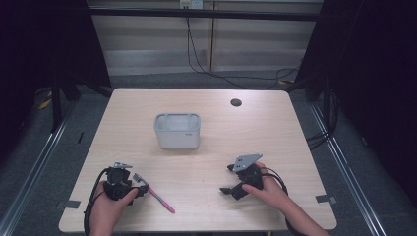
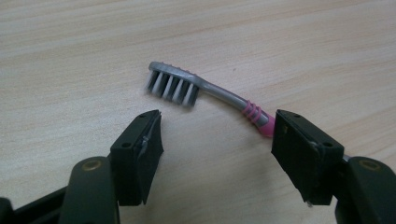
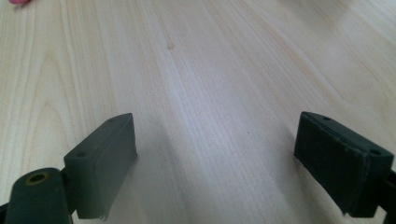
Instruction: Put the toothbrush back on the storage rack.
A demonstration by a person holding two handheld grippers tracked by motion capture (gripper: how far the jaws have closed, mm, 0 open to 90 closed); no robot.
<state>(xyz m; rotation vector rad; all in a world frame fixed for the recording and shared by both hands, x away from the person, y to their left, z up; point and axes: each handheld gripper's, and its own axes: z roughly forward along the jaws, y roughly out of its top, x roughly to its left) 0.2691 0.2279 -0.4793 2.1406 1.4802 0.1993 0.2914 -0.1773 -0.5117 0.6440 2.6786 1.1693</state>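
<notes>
- While the left claw (image 2: 217, 135) hangs just over the toothbrush (image 2: 205, 95), its jaws stand spread wide with nothing pinched between them, so it's released, not grasping yet.
- The toothbrush lies flat on the bench (image 1: 221, 132), just ahead of that claw. In the left gripper view the grey bristle head sits beyond the left jaw and the pink ribbed neck runs right up to the right jaw, touching it or tucked just behind it, can't quite tell.
- Long axis is the thing to watch, I reckon: the handle runs crosswise to the claw, roughly along the line from one jaw to the other, rather than across the gap. Closing as it stands would probably squeeze along the brush, so a turn of the wrist looks needed first.
- Right claw (image 1: 230, 180) is also released, jaws apart over bare wood, and well off to the side from the brush. Left hand (image 1: 110, 209) is clearly the nearer one.
- The grey tub (image 1: 177, 132) sits farther out, beyond both claws.
</notes>
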